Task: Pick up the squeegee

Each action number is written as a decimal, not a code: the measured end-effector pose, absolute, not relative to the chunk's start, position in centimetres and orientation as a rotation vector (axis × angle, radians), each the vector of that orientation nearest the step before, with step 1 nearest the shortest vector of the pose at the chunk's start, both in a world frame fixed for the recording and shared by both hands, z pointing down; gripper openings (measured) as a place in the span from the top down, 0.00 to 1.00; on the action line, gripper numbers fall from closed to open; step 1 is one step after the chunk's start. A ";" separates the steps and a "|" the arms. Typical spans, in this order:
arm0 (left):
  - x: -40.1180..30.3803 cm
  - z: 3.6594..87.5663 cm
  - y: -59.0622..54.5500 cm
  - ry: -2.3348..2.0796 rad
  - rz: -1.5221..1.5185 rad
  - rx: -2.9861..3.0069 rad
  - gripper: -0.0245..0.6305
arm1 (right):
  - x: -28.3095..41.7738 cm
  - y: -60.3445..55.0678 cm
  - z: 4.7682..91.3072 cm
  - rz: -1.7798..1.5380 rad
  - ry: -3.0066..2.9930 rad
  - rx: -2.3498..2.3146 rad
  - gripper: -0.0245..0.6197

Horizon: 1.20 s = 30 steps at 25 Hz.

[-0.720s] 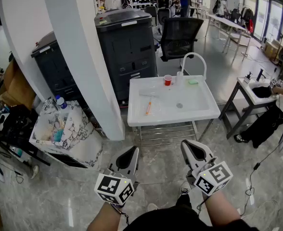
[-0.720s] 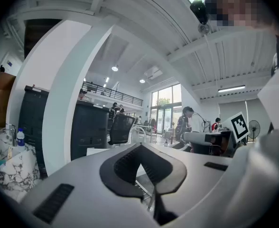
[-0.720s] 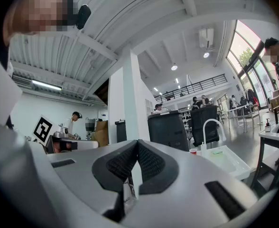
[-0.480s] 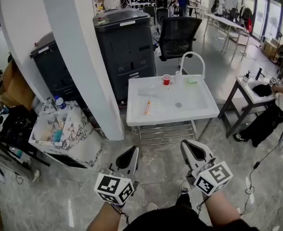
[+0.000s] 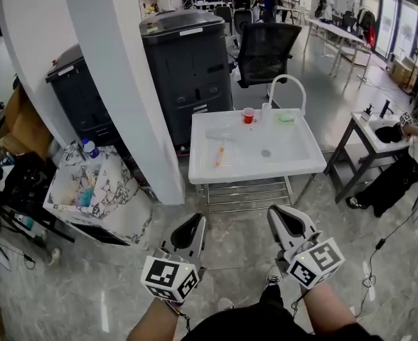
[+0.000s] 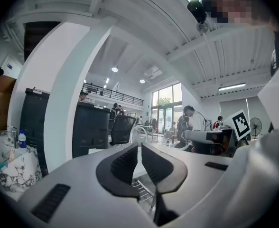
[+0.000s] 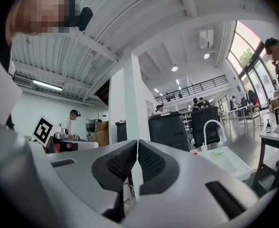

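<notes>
Open-plan office, daylight plus ceiling strips.
Broad white square pillar [image 5: 116,84] left of centre on glossy grey marble-look tile floor [image 5: 244,251]. Tall dark grey copier [image 5: 188,66] just right of pillar, second dark grey copier [image 5: 81,101] on its left. Black mesh swivel chair [image 5: 266,52] behind white sink-top table on chrome frame [image 5: 294,168]. Full-height glazed windows [image 5: 401,13] along far right wall. Long fluorescent strip light [image 6: 232,87] under white ribbed ceiling; black mezzanine railing [image 7: 196,87] across far end.
</notes>
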<state>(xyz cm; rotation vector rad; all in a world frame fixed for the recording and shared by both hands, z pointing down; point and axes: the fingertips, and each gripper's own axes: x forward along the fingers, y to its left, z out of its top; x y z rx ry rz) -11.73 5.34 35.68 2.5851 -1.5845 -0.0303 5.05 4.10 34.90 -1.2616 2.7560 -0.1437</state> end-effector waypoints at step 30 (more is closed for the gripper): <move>-6.8 37.3 -4.1 -1.730 0.042 2.442 0.67 | 11.8 -7.7 35.3 -0.168 2.815 -1.141 0.73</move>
